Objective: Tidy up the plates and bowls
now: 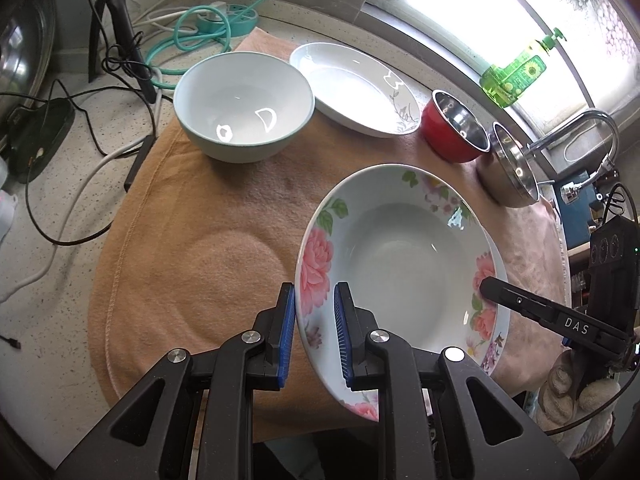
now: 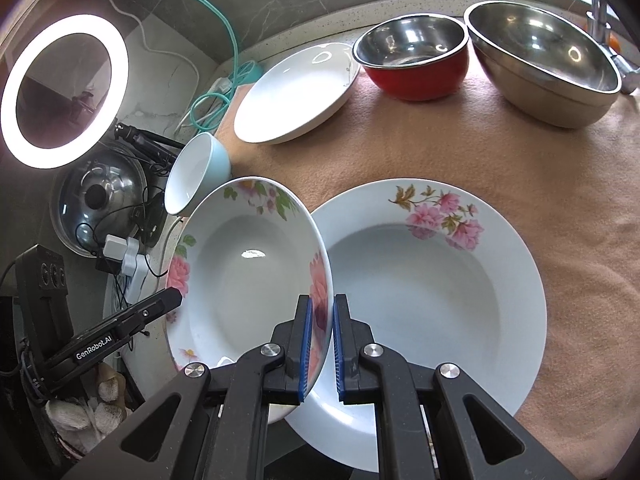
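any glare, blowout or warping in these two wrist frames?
Left wrist view: window blown out to white, bright specular spots inside the light-blue bowl, heavy fisheye curvature and dark corners. Right wrist view: ring light clipped to white with a halo, its reflection on the steel bowl and the rose plate; same barrel warp, no visible motion blur.

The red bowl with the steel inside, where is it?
The red steel-lined bowl sits at the towel's far edge, between the white plate and the big steel bowl.

Daylight from the overexposed window (image 1: 480, 12) and a glaring ring light (image 2: 64, 96); sharp centres, specular highlights on dishes, fisheye-curved, vignetted edges.
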Available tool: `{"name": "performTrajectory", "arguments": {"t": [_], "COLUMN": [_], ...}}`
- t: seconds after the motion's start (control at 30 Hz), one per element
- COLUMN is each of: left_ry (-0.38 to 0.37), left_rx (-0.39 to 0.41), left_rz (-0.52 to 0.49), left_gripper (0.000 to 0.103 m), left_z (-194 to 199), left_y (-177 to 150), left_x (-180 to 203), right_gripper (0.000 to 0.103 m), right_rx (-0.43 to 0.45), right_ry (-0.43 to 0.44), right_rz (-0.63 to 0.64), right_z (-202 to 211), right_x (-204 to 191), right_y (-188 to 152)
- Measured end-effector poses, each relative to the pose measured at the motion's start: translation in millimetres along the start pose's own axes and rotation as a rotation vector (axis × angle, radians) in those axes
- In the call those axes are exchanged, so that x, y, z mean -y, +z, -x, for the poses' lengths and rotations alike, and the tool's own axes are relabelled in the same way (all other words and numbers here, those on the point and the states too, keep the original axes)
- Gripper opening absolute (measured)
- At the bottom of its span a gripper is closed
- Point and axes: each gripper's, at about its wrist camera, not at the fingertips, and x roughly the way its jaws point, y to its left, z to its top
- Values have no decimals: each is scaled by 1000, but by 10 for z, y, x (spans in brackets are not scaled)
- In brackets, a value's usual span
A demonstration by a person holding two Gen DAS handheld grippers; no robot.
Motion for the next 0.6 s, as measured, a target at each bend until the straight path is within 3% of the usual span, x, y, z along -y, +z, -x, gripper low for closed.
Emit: {"name": "performTrajectory", "arguments": {"t": [0.6], "left_ry": [-34], "left_rx": [-43], "left_rz": [-78], "left_gripper": [17], "left_z": [-234], "left_y": [1], "left_x": [441], "right_gripper": [9], "right_rx": [28], "right_ry": [-34], "right_rz": [-97], "right_z": [238], "right_x": [480], "right_y": [-136]}}
